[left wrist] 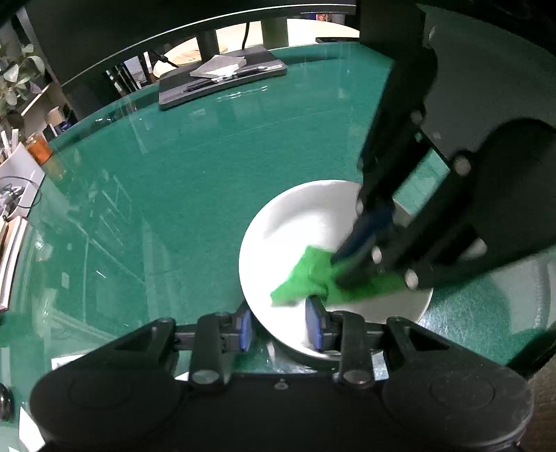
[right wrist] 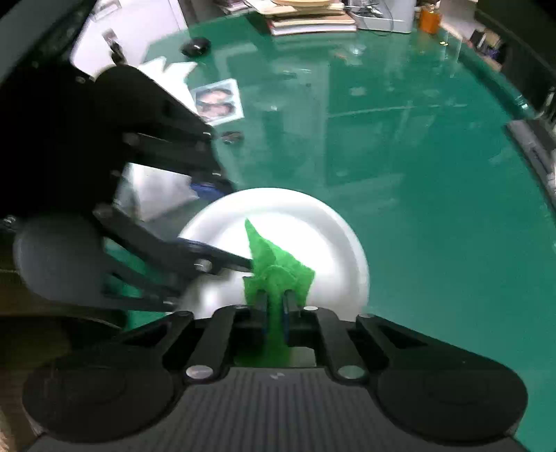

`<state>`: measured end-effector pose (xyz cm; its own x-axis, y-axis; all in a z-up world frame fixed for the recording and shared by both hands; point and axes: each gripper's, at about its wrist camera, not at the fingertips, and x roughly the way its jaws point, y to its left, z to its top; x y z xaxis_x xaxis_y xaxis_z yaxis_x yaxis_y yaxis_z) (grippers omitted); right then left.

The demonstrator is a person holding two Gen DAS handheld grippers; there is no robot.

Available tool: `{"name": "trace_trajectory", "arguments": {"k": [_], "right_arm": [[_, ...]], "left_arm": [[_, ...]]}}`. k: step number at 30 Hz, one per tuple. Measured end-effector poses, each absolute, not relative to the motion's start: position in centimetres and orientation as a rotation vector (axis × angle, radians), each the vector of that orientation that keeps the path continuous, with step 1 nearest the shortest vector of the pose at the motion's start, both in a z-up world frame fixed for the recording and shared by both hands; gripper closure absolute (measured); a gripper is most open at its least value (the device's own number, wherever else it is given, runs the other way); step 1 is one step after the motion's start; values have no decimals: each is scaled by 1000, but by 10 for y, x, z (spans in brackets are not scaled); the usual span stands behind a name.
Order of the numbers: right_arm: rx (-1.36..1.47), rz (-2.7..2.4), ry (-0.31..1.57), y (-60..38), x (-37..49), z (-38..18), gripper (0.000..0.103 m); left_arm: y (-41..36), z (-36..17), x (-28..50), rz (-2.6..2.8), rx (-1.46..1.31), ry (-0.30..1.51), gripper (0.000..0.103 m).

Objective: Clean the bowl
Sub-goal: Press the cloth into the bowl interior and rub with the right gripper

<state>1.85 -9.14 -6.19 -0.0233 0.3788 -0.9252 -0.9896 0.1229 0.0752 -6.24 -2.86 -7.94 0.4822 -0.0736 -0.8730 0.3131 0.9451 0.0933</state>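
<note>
A white bowl [left wrist: 295, 222] [right wrist: 312, 222] stands on the green glass-topped table [left wrist: 191, 174]. My left gripper [left wrist: 280, 328] is shut on the bowl's near rim, one blue pad outside the wall and one inside. A bright green cloth [left wrist: 305, 274] [right wrist: 274, 264] lies bunched inside the bowl. My right gripper [right wrist: 274, 304] is shut on the cloth, which spills out ahead of its pads onto the bowl's floor. In the left wrist view the right gripper [left wrist: 347, 260] reaches down from the upper right. In the right wrist view the left gripper [right wrist: 215, 222] holds the bowl's left rim.
A dark flat case [left wrist: 222, 80] with papers and pens lies at the table's far side. An orange bottle [left wrist: 40, 147] [right wrist: 429, 17] stands at the edge. A stack of books [right wrist: 312, 21], a black mouse [right wrist: 196, 47] and a photo print [right wrist: 217, 101] lie beyond the bowl.
</note>
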Motion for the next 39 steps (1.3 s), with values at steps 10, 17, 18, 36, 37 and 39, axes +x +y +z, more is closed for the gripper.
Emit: {"name": "trace_trajectory", "arguments": {"k": [10,17,18,36,37,39], "right_arm": [[-849,1354,1026,-82,10,-62,95],[-803,1339,951,-75,0,-60,93],[-815,1356,954,-77,-1,-60,92],[-1040,1355,758,-85,-10,-59,94],[-1052,1351,776,-83,-8,-60,94],[-1095,1354,848,-82,-6,-60,95]], "left_arm": [[-30,-80,-66,-266,242,1054,70],[-29,-82,-63,-281,233,1061,70],[-29,-82,-63,-286,235,1062,70],[-38,-81,-60,-251,286,1078,68],[-39,-81,-60,-249,290,1078,67],[-41,-81,-59,-246,309,1076,67]]}}
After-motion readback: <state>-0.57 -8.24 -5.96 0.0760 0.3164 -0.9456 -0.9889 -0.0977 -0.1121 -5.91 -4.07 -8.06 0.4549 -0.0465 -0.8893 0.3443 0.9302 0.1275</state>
